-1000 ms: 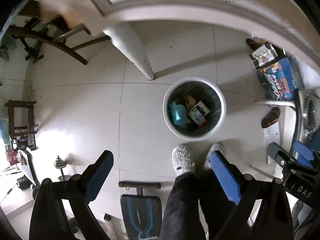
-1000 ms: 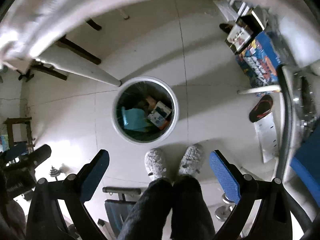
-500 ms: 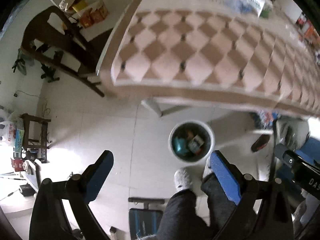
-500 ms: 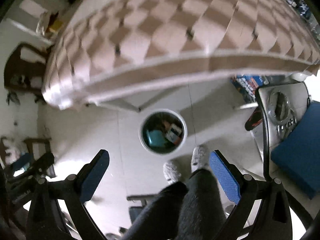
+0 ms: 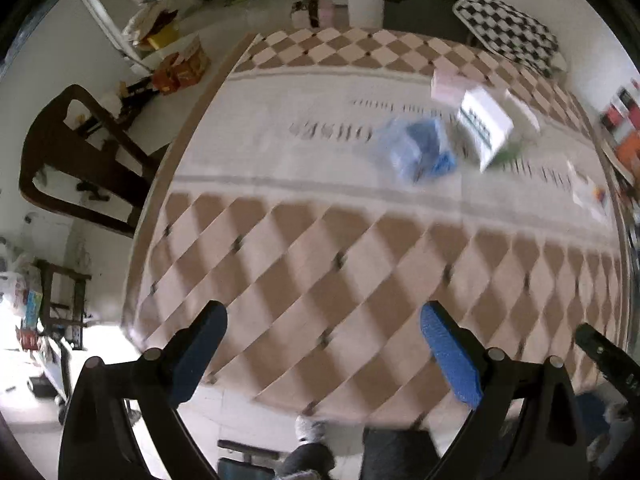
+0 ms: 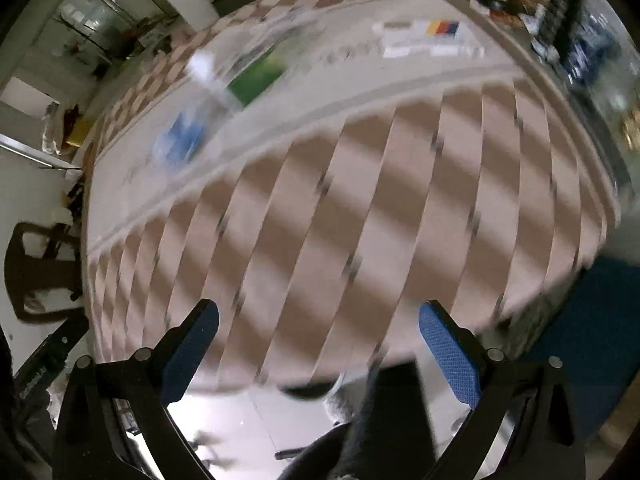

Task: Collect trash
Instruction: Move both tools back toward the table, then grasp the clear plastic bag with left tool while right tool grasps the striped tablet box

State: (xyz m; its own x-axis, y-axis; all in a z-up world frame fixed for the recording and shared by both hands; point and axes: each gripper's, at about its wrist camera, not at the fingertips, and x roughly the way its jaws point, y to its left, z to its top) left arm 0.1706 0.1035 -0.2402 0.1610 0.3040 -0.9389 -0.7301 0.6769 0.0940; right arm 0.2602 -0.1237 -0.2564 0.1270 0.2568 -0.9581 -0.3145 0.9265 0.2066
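Observation:
A table with a brown-and-cream checked cloth [image 5: 320, 264] fills both views. On its far half lie a clear bag with blue contents [image 5: 416, 152], a white box with green print [image 5: 486, 126] and a pale pink box [image 5: 446, 86]. In the right wrist view these are blurred: the blue bag [image 6: 182, 136], a green-labelled item [image 6: 256, 76] and a flat white pack [image 6: 424, 38]. My left gripper [image 5: 322, 354] is open over the table's near edge, holding nothing. My right gripper [image 6: 318, 354] is open too, also empty. A sliver of the bin rim [image 6: 316, 390] shows below the table edge.
A dark wooden chair [image 5: 76, 160] stands left of the table. Boxes and bags [image 5: 176, 64] sit on the floor beyond it. A black-and-white checked cushion [image 5: 508, 34] lies past the table's far end. The person's legs and a slipper [image 5: 310, 428] are below. A blue mat [image 6: 592, 328] lies at right.
Both grippers have swung up from looking down into the bin on the floor to looking across the tabletop. The bin has dropped almost out of view. Both stay open and empty.

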